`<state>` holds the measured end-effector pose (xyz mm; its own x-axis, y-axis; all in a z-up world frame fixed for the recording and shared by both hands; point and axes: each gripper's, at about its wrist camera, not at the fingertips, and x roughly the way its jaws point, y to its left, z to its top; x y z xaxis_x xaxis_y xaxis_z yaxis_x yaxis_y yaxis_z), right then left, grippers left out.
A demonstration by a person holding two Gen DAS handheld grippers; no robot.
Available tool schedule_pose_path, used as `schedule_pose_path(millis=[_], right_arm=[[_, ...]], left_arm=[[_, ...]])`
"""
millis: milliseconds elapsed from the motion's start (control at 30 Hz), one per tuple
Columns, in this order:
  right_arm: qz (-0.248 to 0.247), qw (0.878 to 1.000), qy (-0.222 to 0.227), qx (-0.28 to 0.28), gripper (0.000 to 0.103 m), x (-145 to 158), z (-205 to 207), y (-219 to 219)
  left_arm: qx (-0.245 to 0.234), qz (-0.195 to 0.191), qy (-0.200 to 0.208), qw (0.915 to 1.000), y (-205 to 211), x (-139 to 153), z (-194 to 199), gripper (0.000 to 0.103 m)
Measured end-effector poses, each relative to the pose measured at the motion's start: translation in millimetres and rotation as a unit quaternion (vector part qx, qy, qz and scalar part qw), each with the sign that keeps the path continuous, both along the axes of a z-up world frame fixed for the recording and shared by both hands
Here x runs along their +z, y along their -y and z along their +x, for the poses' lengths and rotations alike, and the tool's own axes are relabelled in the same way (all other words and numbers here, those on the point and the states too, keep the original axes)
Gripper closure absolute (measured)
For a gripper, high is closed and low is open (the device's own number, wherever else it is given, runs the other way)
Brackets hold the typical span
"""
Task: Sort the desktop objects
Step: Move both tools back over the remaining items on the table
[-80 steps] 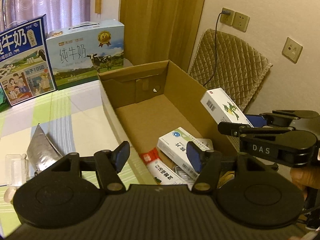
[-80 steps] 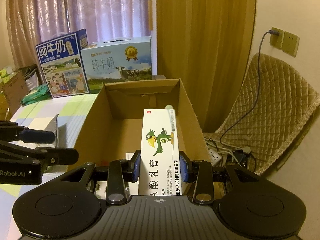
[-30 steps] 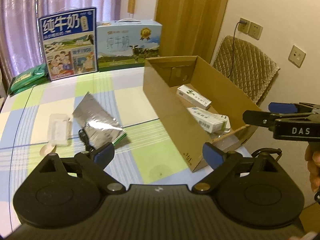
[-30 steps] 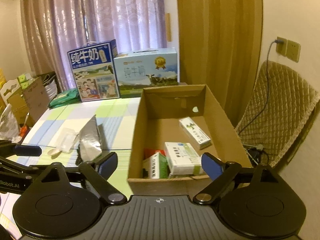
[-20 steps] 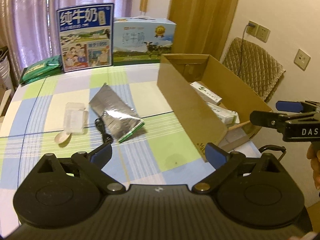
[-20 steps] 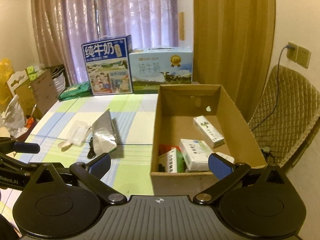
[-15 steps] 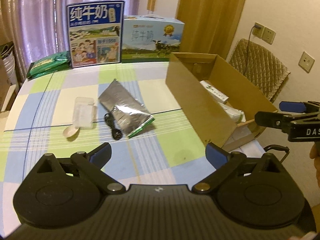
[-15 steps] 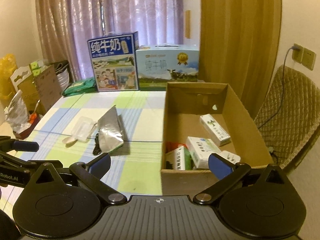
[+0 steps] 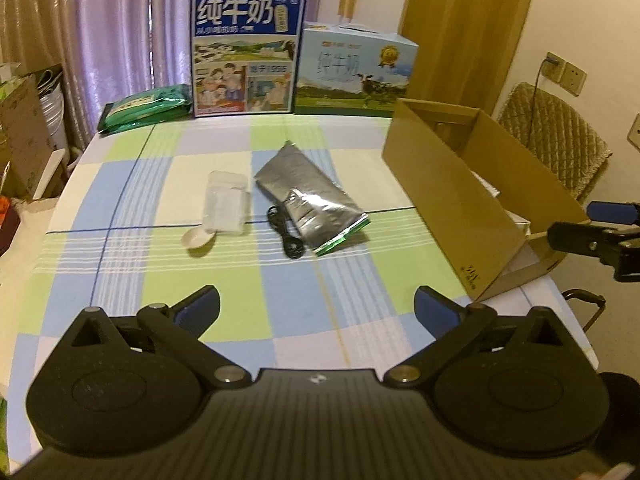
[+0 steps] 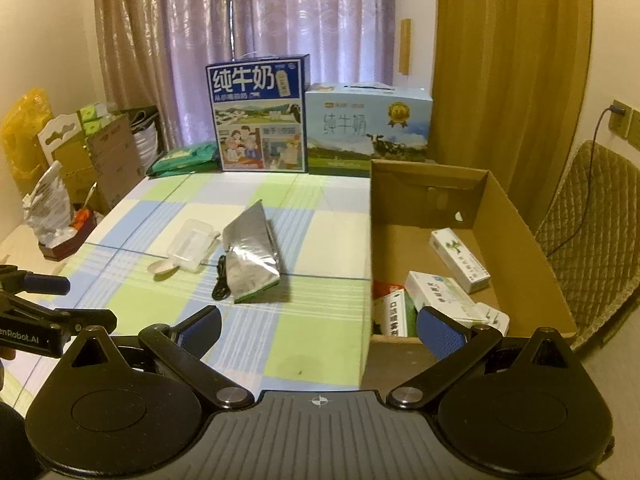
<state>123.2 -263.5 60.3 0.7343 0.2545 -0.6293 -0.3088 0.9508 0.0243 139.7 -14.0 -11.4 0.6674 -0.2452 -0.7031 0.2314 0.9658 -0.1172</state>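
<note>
Now, left wrist view: the left gripper (image 9: 316, 306) fills the lower frame, jaws spread wide with nothing between them, above the checked tablecloth (image 9: 224, 280).
Centre of frame: a silver foil pouch (image 9: 310, 196) lies flat, a black cable (image 9: 286, 234) touching its left edge.
Left of centre: a clear plastic case (image 9: 225, 200) lies beside a small white spoon (image 9: 197, 237), the two touching.
Right side: the cardboard box (image 9: 452, 204) stands open-topped on the table's right edge; its contents are mostly hidden by the near wall.
Far right edge: the right gripper (image 9: 600, 232) pokes in, level with the box's near corner.
Top of frame: two milk cartons (image 9: 246, 52) stand upright against the curtain, a green packet (image 9: 146, 108) to their left.

Right wrist view: the right gripper (image 10: 318, 326) spans the bottom, jaws wide apart and empty.
Right half: the cardboard box (image 10: 516, 240) shows its inside; a white parrot-printed carton (image 10: 459, 260) lies at the middle of the floor, and other medicine boxes (image 10: 436, 294) crowd the near end.
Centre: the foil pouch (image 10: 252, 256) rests with the cable (image 10: 221, 280) along its left edge, the plastic case (image 10: 192, 244) and spoon (image 10: 162, 267) further left.
Lower left edge: the left gripper (image 10: 44, 300) reaches in; from here I cannot tell how its jaws stand.
</note>
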Motion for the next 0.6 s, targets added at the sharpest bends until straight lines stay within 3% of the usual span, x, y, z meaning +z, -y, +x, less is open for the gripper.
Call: schedule_pose_path(millis=[600], right_arm=[[0.001, 0.999, -0.009, 0.032, 0.002, -12, 3, -34]], left_arm=[[0.027, 0.017, -0.009, 0.9995, -46, -10, 1, 0.001]])
